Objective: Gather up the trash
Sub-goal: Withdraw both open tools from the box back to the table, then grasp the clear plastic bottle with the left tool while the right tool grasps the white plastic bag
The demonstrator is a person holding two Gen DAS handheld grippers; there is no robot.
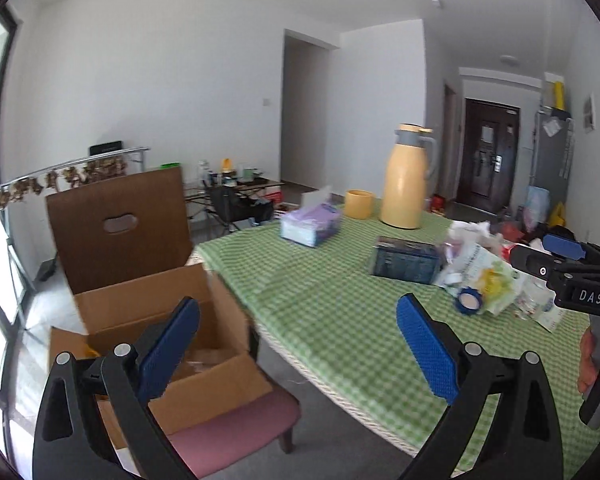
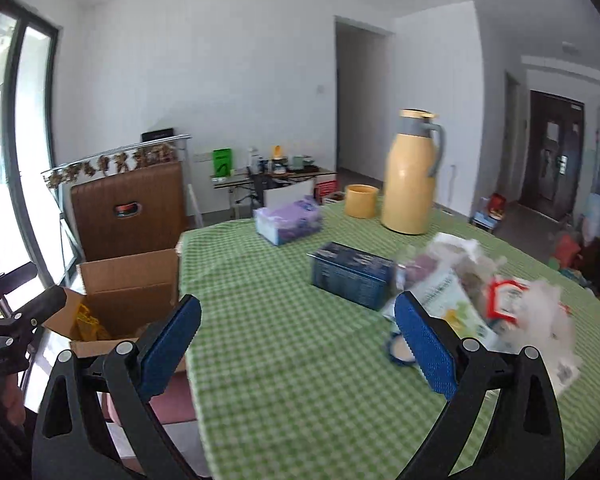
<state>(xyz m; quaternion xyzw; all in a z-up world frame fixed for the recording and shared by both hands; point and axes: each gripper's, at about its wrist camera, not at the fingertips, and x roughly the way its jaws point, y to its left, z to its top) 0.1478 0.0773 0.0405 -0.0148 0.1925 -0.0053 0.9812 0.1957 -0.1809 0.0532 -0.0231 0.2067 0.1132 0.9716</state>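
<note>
In the left wrist view, the left gripper (image 1: 298,346) fills the lower part of the frame with its blue pads spread wide and nothing between them. Behind its left pad, at lower left, an open cardboard box (image 1: 156,320) sits on a pink-cushioned chair (image 1: 236,428), one tall flap standing upright. The table (image 1: 340,312), covered in a green checked cloth, runs across the middle and right. At centre right lies the trash pile (image 1: 484,276): crumpled wrappers, white paper and a blue tape roll (image 1: 469,300) at its near edge. A dark blue box (image 1: 406,258) lies just left of the pile. Farther back stand a yellow thermos jug (image 1: 406,178), a yellow cup (image 1: 359,204) and a purple tissue pack (image 1: 310,224). The right gripper (image 1: 568,258) enters at the right edge, over the pile; whether it is open cannot be told here.

In the right wrist view, the right gripper (image 2: 298,344) also holds its pads wide apart, empty. The trash pile (image 2: 480,300) sits at centre right, partly behind the right pad and blurred. The cardboard box (image 2: 128,292) is at lower left, something yellow inside it. The left gripper's dark body (image 2: 16,328) shows at the left edge.
</note>
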